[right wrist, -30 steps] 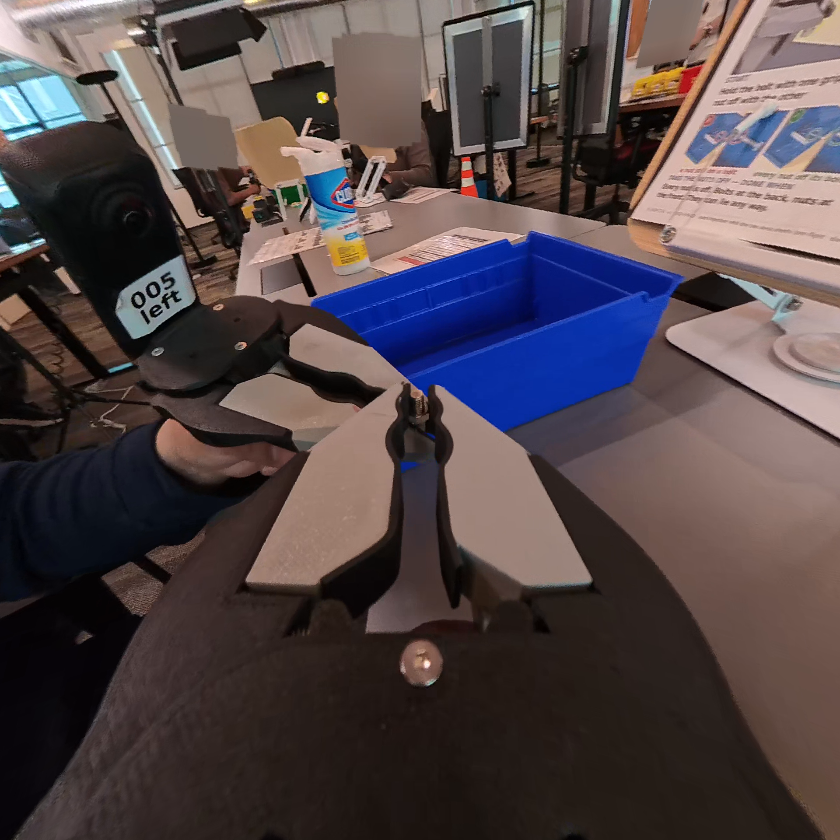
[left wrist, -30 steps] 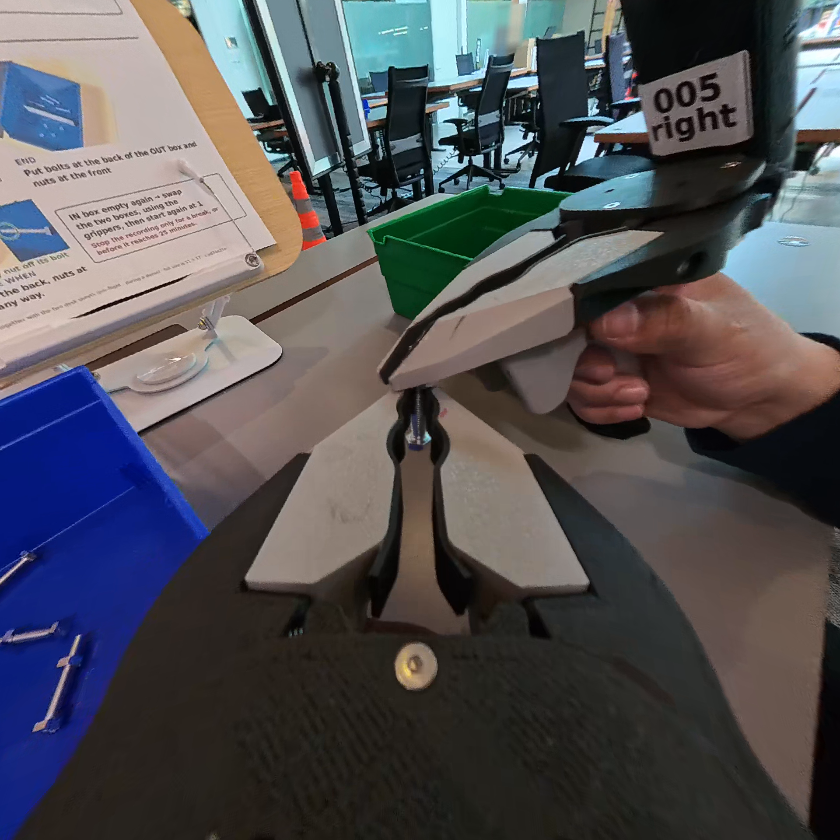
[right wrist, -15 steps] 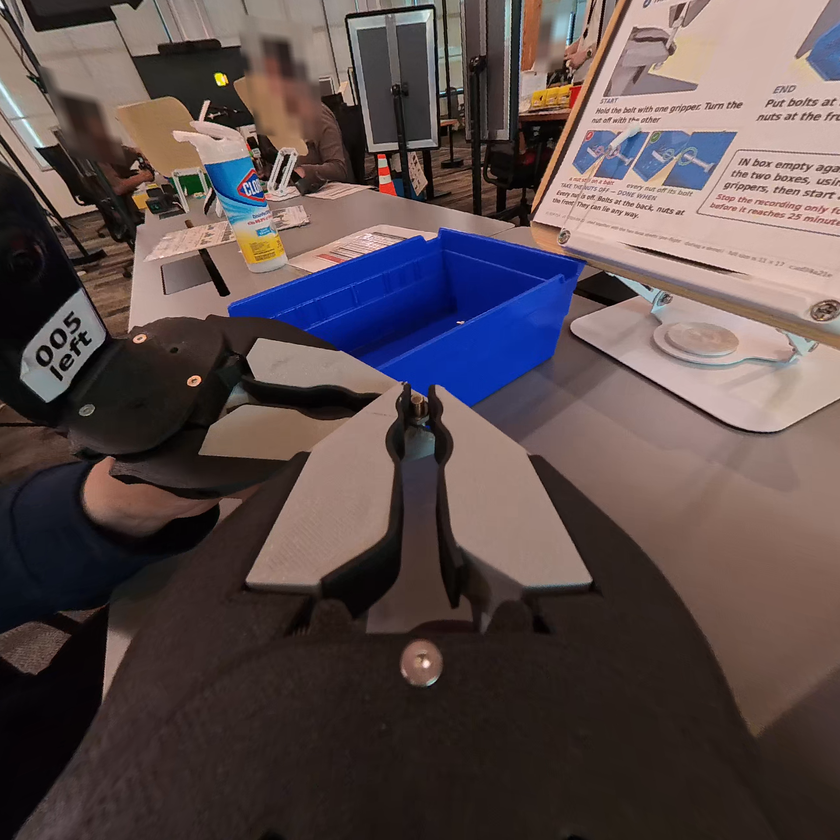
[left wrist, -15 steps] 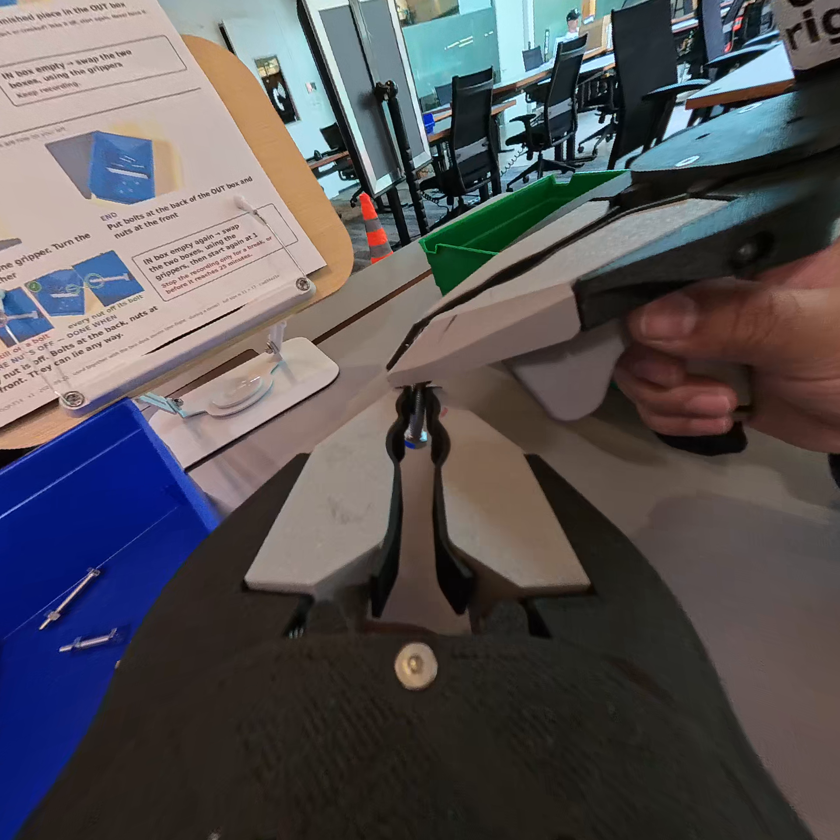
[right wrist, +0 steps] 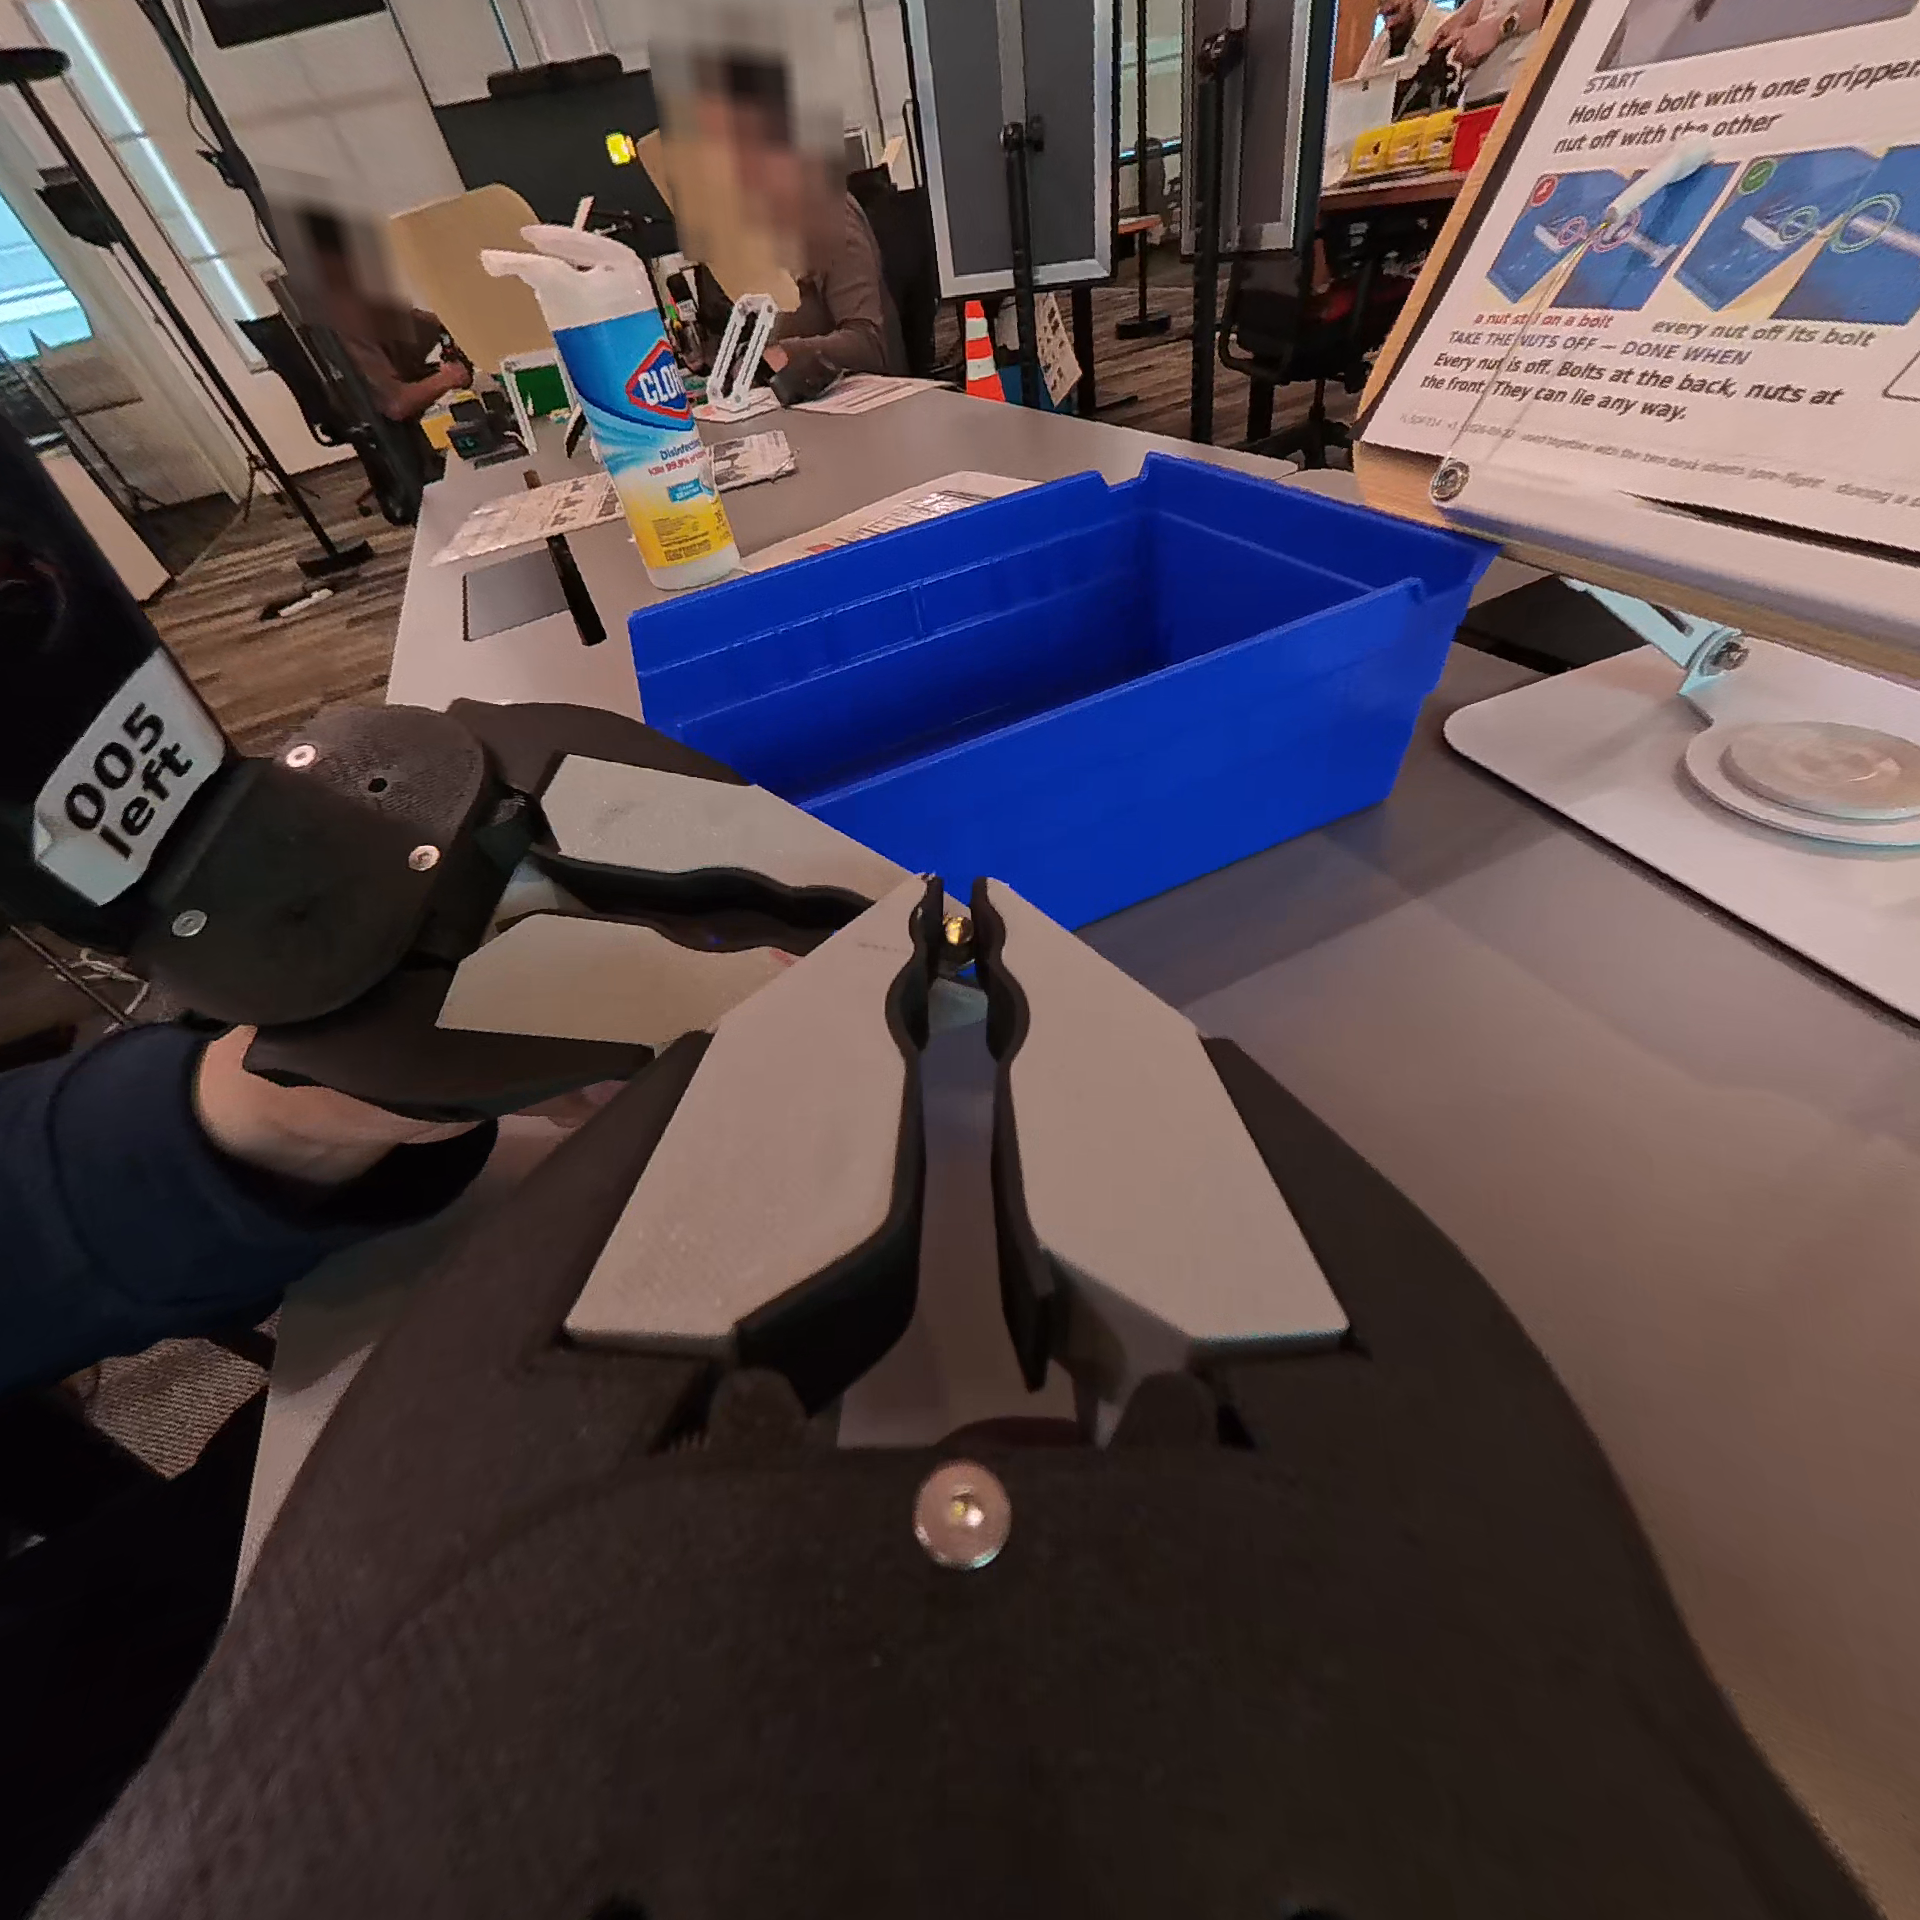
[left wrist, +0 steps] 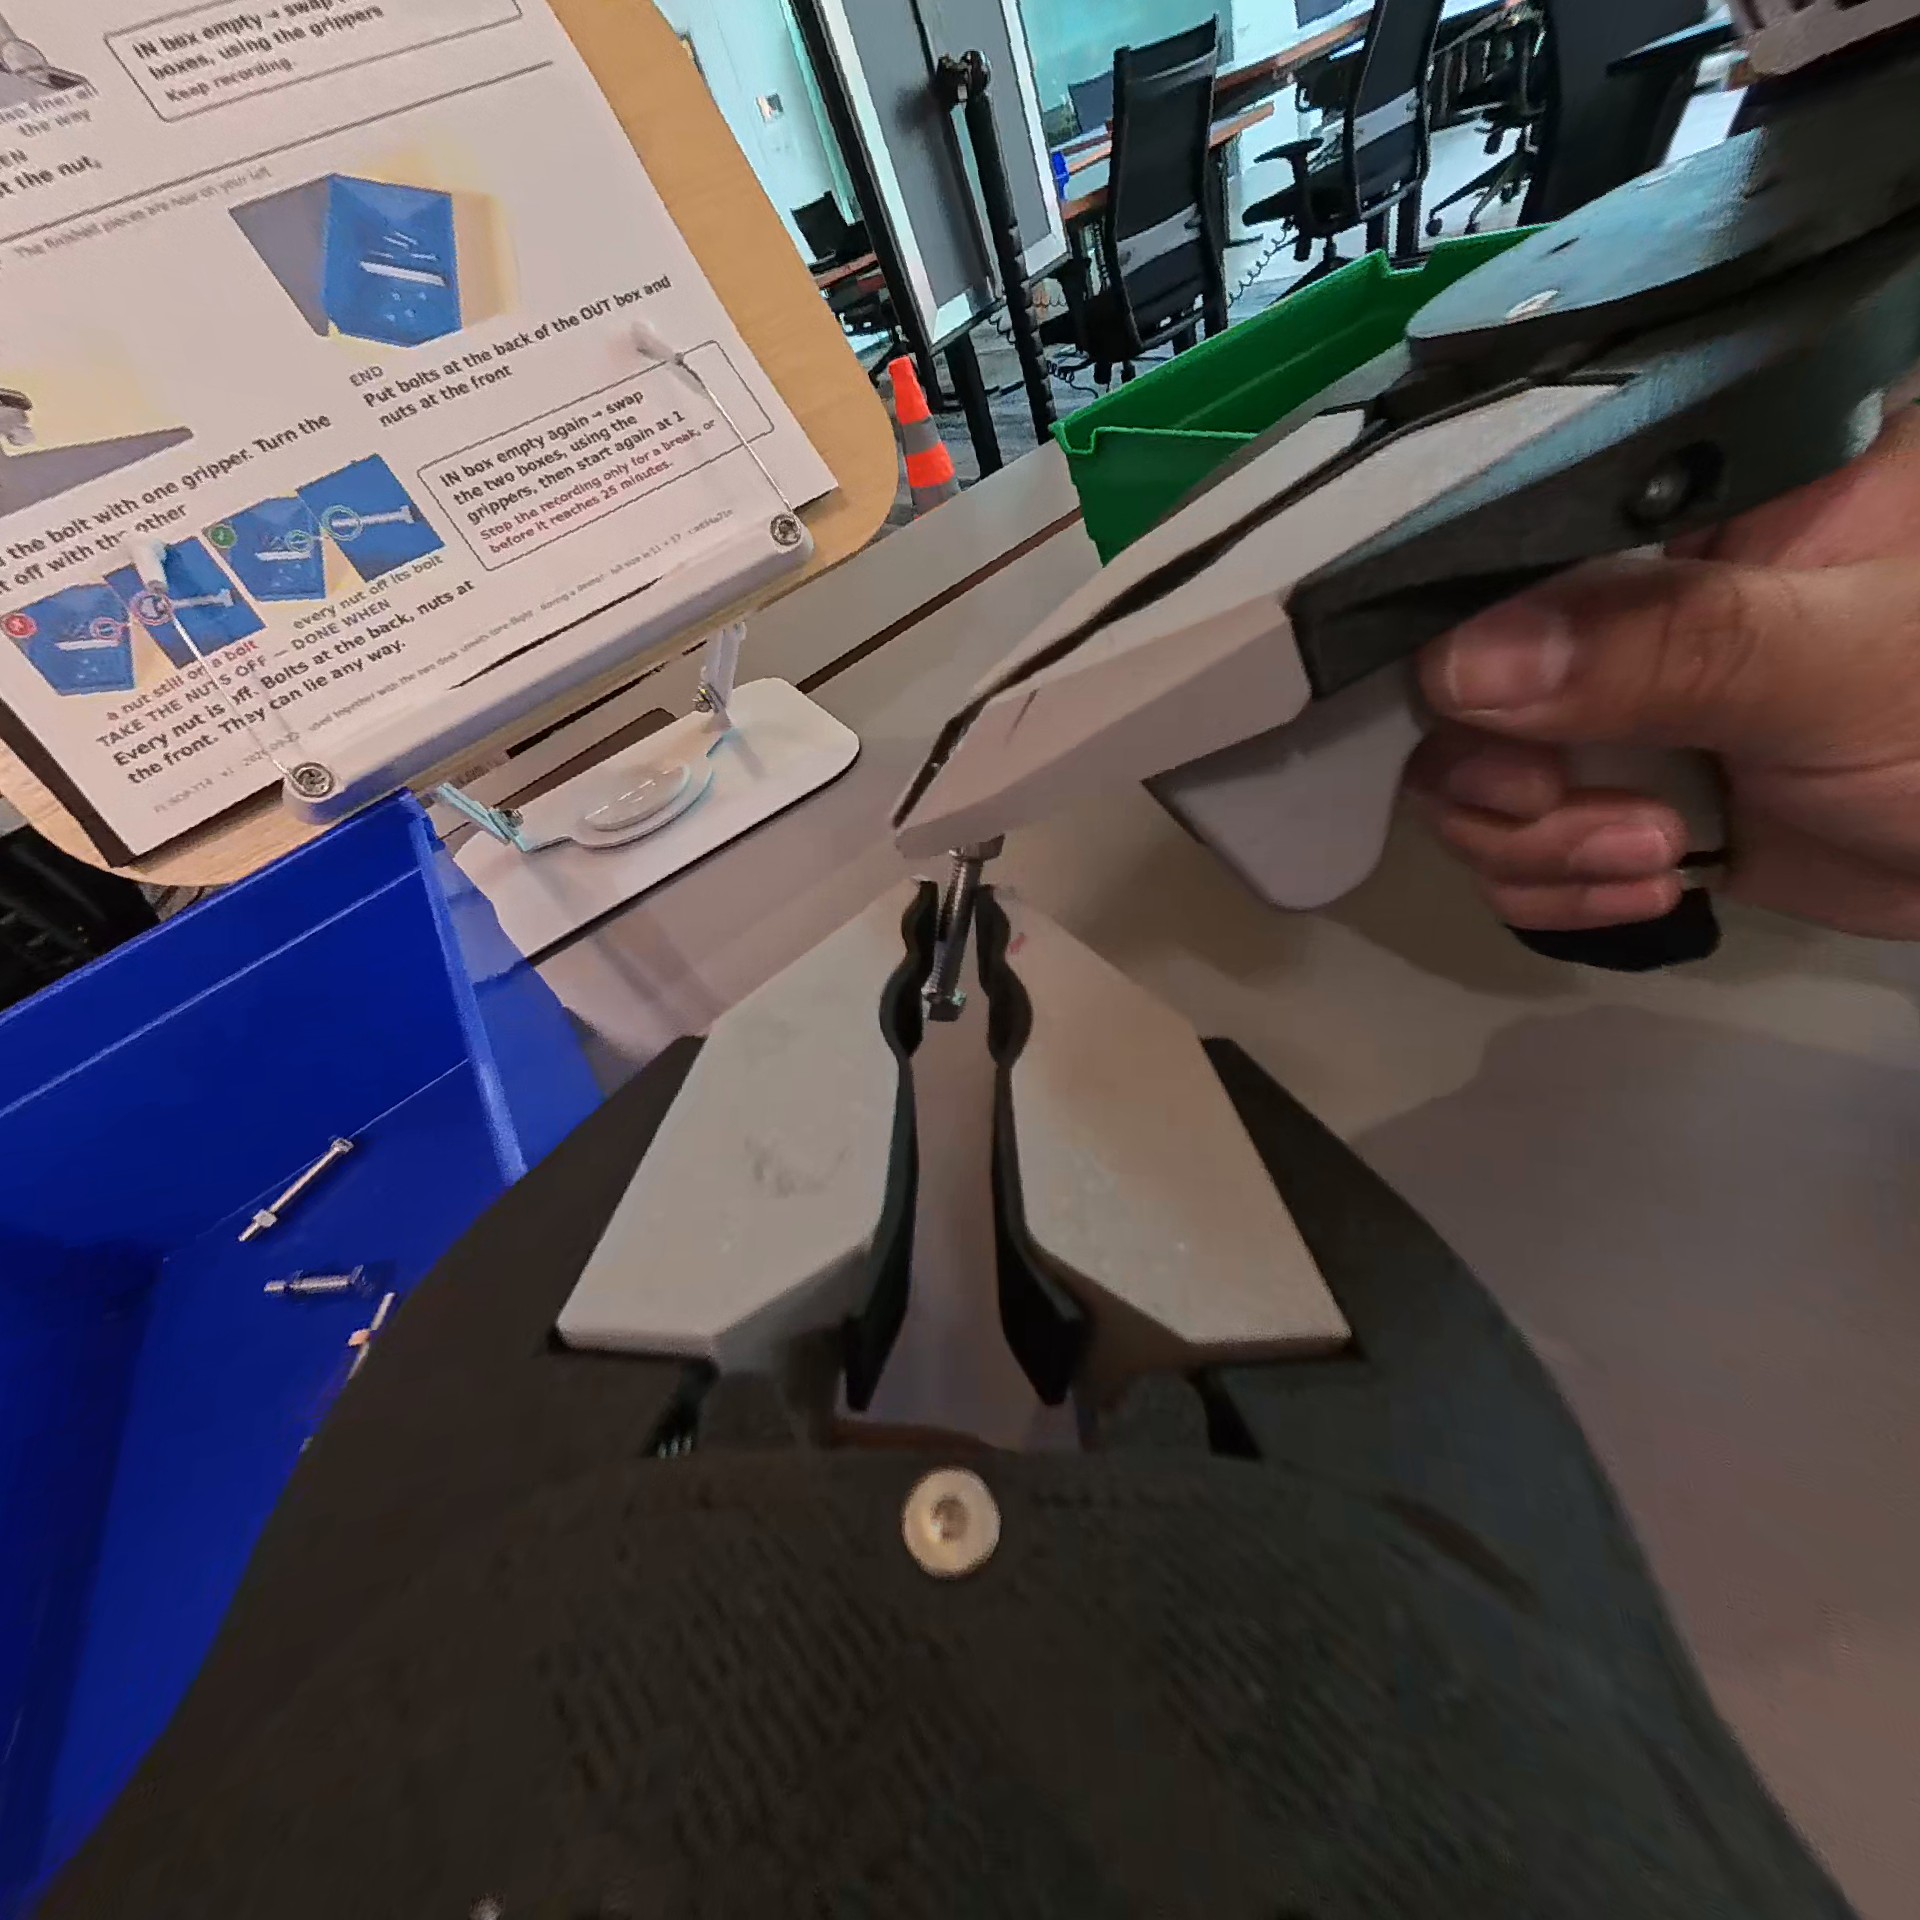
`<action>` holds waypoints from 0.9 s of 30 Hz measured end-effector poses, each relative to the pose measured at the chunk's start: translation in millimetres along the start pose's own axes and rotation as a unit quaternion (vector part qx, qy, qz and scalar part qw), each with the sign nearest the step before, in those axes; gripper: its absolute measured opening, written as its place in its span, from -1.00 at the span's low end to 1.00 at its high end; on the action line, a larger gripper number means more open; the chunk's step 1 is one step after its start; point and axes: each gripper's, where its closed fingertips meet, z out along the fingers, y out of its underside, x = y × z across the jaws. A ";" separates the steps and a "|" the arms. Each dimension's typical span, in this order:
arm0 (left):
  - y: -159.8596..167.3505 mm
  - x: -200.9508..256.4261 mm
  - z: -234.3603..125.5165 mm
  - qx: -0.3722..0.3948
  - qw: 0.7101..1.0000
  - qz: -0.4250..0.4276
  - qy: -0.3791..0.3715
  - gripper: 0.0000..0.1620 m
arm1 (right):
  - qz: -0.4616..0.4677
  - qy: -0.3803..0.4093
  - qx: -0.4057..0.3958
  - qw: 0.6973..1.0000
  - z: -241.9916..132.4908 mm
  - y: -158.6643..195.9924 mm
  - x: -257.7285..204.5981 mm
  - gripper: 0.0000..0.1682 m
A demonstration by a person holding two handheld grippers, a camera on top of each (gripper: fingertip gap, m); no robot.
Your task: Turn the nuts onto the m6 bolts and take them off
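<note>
My left gripper [left wrist: 951,961] is clenched on the bolt [left wrist: 954,951], held above the grey surface [left wrist: 1558,1195], just right of the blue bin [left wrist: 208,1091]. My right gripper [right wrist: 954,930] pinches the nut [right wrist: 956,928] at the bolt's far end. If I twist off-axis, the nut may jam or pop free and roll away.

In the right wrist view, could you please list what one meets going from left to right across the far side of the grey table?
White-capped spray bottle with blue and yellow label → deep blue plastic bin → white flat base of the instruction-board stand.
</note>
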 end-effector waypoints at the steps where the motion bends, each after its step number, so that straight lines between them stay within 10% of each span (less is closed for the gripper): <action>1: -1.8 1.8 0.5 0.003 1.000 -0.007 0.004 -0.95 | 0.002 -0.001 0.002 1.000 -1.7 -1.3 0.2 -0.98; 27: -37.7 46.7 39.7 0.076 0.977 -0.098 0.176 -0.97 | 0.027 0.037 0.039 0.998 -48.4 -19.3 22.1 -0.98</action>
